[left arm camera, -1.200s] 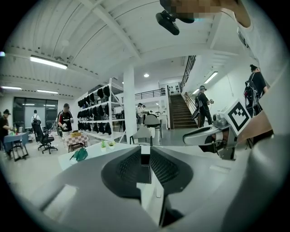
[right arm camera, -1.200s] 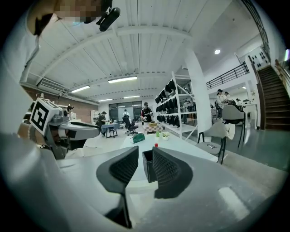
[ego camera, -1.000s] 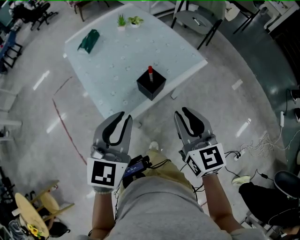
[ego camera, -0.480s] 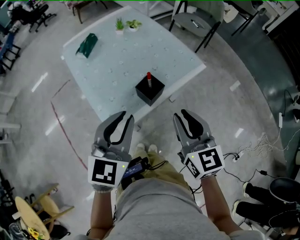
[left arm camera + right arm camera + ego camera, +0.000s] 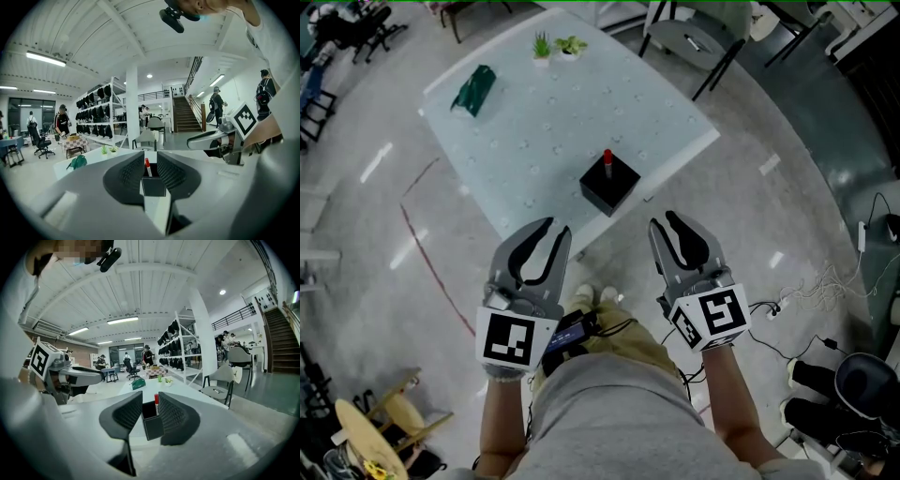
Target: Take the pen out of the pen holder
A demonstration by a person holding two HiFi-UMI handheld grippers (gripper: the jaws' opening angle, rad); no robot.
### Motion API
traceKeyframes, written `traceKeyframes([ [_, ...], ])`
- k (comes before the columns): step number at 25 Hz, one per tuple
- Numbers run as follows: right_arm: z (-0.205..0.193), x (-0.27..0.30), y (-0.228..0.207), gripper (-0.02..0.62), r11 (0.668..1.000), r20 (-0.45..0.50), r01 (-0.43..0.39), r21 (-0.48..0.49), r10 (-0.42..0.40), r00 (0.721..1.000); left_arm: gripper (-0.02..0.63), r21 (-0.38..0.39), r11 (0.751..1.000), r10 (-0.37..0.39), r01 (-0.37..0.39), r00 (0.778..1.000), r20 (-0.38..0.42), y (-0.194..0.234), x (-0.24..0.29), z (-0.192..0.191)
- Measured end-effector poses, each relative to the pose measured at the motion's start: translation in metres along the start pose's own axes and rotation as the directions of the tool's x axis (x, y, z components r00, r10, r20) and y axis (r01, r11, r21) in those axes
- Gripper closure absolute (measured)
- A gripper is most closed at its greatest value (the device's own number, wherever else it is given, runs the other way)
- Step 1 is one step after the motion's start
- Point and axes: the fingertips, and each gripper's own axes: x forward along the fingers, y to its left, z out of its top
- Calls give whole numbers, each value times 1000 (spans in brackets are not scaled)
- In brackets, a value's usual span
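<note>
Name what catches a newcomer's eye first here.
A black pen holder with a red-capped pen standing in it sits near the front corner of the white table. Below it in the head view, the left gripper and right gripper point at it, jaws just opened wider, nothing between them.

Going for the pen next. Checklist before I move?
1. Pen standing in holder: ok.
2. Holder on table, near its edge: ok.
3. Left gripper fingers have just been opening, nothing between them: ok.
4. Right gripper fingers have just been opening, nothing between them: ok.
5. Grippers at the pen: not ok, both short of the holder.
</note>
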Motion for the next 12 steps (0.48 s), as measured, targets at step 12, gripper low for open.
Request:
traceKeyframes([
  [12, -3, 30, 8, 483, 999, -42, -32, -31, 31, 999, 506, -18, 1000, 5, -6, 1000, -14, 20, 0, -11],
])
